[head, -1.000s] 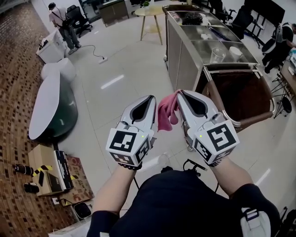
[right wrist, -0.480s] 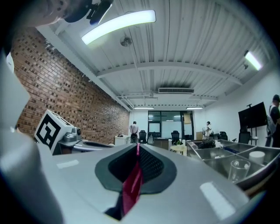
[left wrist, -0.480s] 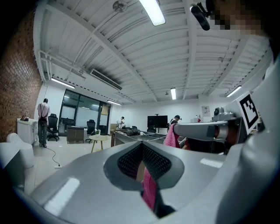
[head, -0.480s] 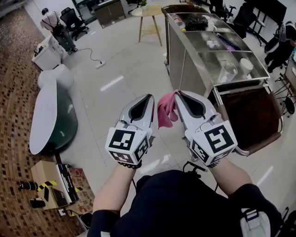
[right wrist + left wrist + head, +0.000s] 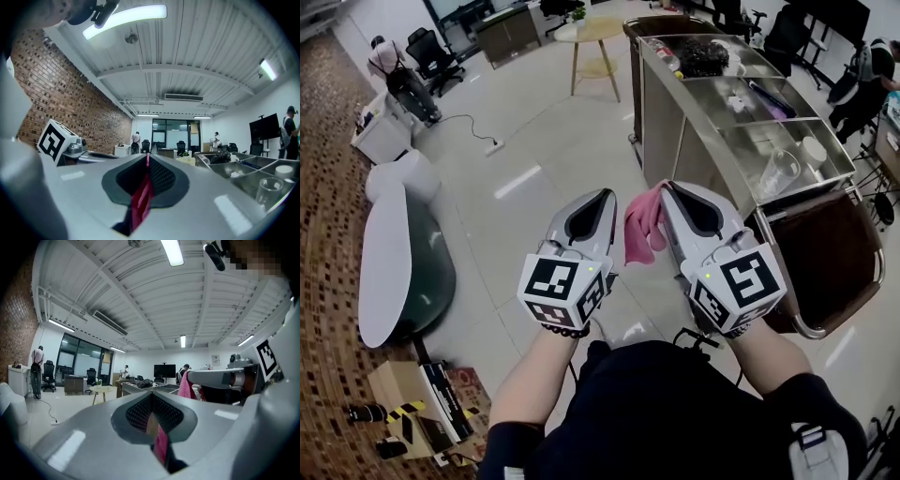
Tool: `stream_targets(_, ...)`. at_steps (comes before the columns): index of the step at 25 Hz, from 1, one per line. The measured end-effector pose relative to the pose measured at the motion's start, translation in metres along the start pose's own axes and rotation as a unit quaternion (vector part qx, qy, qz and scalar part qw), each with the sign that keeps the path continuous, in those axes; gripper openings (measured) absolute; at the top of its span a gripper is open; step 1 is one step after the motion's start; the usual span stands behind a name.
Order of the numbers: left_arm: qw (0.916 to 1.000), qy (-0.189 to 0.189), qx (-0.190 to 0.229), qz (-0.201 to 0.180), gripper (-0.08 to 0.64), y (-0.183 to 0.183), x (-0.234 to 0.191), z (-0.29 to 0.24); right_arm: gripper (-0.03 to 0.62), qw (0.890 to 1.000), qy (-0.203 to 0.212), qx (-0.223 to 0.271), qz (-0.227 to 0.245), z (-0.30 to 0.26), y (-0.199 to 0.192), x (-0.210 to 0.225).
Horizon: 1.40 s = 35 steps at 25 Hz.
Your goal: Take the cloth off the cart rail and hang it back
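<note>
A pink cloth (image 5: 643,228) hangs from the tip of my right gripper (image 5: 667,187), which is shut on it. In the right gripper view the cloth (image 5: 142,199) fills the slit between the jaws of the right gripper (image 5: 147,157). My left gripper (image 5: 605,194) is held level beside it, shut, apart from the hanging cloth. In the left gripper view the left gripper (image 5: 151,394) shows a thin pink sliver low in its slit; I cannot tell what that is. The steel cart (image 5: 675,122) stands to the right, its rail (image 5: 814,332) framing a dark brown bag (image 5: 825,258).
On the cart top stand a glass jug (image 5: 780,172), a white cup (image 5: 813,150) and a dark bundle (image 5: 703,58). A round wooden table (image 5: 591,33) stands beyond it. At the left are a white-and-green oblong seat (image 5: 403,253), boxes (image 5: 403,394) and a person (image 5: 394,75).
Both grippers have travelled forward alongside the cart, which now lies nearer and lower in the head view. The cloth still hangs from the right gripper; both sets of jaws look unchanged.
</note>
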<state>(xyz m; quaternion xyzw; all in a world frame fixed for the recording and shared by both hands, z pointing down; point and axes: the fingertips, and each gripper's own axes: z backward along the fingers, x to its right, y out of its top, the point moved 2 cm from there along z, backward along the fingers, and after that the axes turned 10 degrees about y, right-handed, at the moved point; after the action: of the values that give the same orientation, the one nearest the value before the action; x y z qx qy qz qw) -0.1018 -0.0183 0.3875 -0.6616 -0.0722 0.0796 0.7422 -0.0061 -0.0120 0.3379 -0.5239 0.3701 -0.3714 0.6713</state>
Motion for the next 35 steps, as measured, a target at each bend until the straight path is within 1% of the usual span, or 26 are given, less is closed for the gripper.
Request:
stream_targets(13, 0.9973, -0.073, -0.001, 0.011, 0.002, 0.02, -0.137, -0.027, 0.012, 0.997, -0.076, -0.011, 0.009, -0.138, 0.003, -0.015)
stream_targets(16, 0.9964, -0.084, -0.001, 0.013, 0.002, 0.022, -0.165, -0.031, 0.012, 0.996, -0.083, -0.011, 0.013, -0.169, 0.001, -0.02)
stream_targets(19, 0.996, -0.088, 0.002, 0.017, 0.002, 0.024, -0.191, -0.034, 0.012, 0.997, -0.08, -0.017, 0.016, -0.198, -0.002, -0.027)
stream_targets(23, 0.9955, -0.092, 0.004, 0.023, 0.002, 0.025, -0.215, -0.035, 0.012, 0.996, -0.077, -0.023, 0.023, -0.226, -0.001, -0.036)
stream_targets(26, 0.9951, -0.094, 0.007, 0.028, 0.002, 0.023, -0.23, -0.043, 0.012, 0.996, -0.077, -0.028, 0.027, -0.242, -0.005, -0.033)
stream_targets(30, 0.9949, -0.097, 0.006, 0.027, 0.002, 0.017, -0.248, -0.064, 0.012, 0.996, -0.08, -0.026, 0.028, -0.263, -0.012, -0.019)
stream_targets(35, 0.9941, -0.107, -0.001, 0.016, 0.002, 0.01, -0.263, -0.107, 0.012, 0.995, -0.092, -0.02, 0.022, -0.285, -0.024, 0.017)
